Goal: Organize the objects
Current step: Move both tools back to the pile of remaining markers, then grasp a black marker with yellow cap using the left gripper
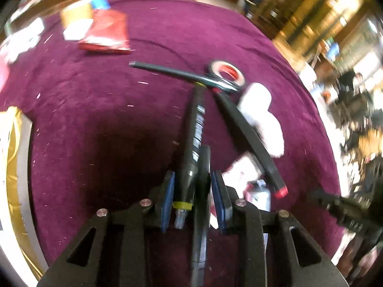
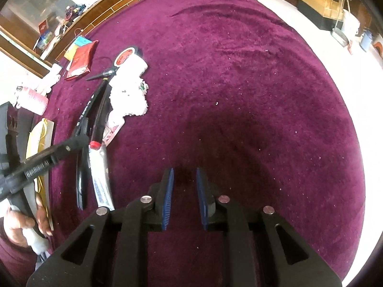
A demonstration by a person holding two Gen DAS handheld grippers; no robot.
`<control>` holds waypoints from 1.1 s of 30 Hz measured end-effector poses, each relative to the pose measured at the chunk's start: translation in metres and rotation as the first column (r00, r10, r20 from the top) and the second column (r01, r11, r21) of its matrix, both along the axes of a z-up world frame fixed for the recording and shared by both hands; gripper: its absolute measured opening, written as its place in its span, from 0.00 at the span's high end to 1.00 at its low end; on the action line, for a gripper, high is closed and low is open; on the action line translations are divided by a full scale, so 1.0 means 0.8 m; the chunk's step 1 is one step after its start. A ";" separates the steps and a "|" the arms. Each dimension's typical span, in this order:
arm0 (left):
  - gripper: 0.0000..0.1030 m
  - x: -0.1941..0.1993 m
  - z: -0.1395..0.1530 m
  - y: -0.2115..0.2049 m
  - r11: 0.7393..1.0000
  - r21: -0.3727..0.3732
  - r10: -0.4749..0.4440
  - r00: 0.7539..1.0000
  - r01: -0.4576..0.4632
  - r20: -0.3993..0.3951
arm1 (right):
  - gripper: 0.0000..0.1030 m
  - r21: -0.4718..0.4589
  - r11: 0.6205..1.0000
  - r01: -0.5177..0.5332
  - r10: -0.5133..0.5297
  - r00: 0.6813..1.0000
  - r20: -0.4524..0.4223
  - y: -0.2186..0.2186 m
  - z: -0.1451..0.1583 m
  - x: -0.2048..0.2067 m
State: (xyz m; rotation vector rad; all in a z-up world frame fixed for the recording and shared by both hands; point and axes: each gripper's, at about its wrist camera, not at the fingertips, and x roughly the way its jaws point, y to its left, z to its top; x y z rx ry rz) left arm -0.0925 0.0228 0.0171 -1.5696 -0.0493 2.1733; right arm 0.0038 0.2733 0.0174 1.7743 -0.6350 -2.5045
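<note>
My left gripper [image 1: 191, 186] is shut on a long black pen-like tube [image 1: 194, 141] with a white label and a yellow band, together with a thin dark strip [image 1: 203, 167]. The tube points away over the purple carpet [image 1: 100, 124]. Beyond its tip lie black scissors [image 1: 182, 73], a red-and-white tape roll [image 1: 227, 71], a white cloth [image 1: 261, 114] and a black stick with a red end [image 1: 251, 141]. My right gripper [image 2: 183, 186] is open and empty above bare carpet [image 2: 239, 83]. The right wrist view shows the left gripper [image 2: 71, 147] holding the tube [image 2: 83, 119] at left.
A red packet [image 1: 105, 33] lies at the far left with a blue and an orange item beside it. A gold bag [image 2: 39, 138] and a pink thread spool [image 2: 34, 100] sit at the left. A silver tube [image 2: 101, 179] lies by the stick. A wooden counter [image 2: 100, 9] borders the carpet.
</note>
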 end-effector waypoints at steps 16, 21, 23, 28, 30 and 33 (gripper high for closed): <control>0.80 -0.049 -0.015 0.045 0.970 -0.231 -0.103 0.989 0.076 -0.107 | 0.79 -0.004 1.000 -0.023 0.023 1.000 -0.009 0.002 -0.007 -0.001; 0.84 -0.042 -0.015 0.047 0.959 -0.276 -0.113 0.982 0.067 -0.153 | 0.79 0.007 1.000 -0.026 0.026 1.000 -0.017 0.000 -0.007 0.000; 0.84 -0.035 -0.015 0.058 0.944 -0.321 -0.149 0.970 0.081 -0.192 | 0.76 0.022 0.999 -0.030 0.031 0.999 -0.020 -0.004 -0.006 -0.001; 0.89 -0.039 -0.014 0.047 0.961 -0.271 -0.108 0.981 0.062 -0.162 | 0.67 0.058 0.997 -0.043 0.044 0.999 -0.019 -0.016 -0.004 -0.003; 0.89 -0.040 -0.013 0.044 0.970 -0.238 -0.084 0.983 0.043 -0.166 | 0.67 0.068 0.997 -0.044 0.044 0.999 -0.010 -0.018 -0.003 -0.004; 0.89 -0.034 0.004 0.013 0.987 -0.162 -0.029 0.985 0.001 -0.171 | 0.67 0.057 0.998 -0.030 0.029 1.000 0.002 -0.016 -0.001 -0.008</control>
